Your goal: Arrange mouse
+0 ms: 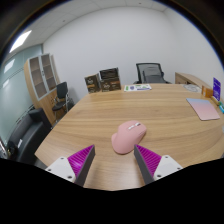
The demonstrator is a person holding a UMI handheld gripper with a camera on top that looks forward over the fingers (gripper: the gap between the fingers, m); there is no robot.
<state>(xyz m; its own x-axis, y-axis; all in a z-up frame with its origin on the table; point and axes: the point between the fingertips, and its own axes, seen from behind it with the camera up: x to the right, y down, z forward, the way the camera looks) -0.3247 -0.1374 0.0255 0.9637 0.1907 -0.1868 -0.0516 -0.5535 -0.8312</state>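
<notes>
A pink computer mouse [128,137] lies on the light wooden table [100,115], just ahead of my fingers and slightly toward the right one. My gripper [113,160] is open, with its magenta pads [79,159] spread wide on either side. Nothing is held between the fingers. The mouse rests on the table on its own.
A pink mat [203,108] lies on the table at the far right, with a blue box [216,88] beyond it. Papers [138,88] lie at the table's far end. Office chairs [150,72] and a wooden cabinet [42,80] stand around the room.
</notes>
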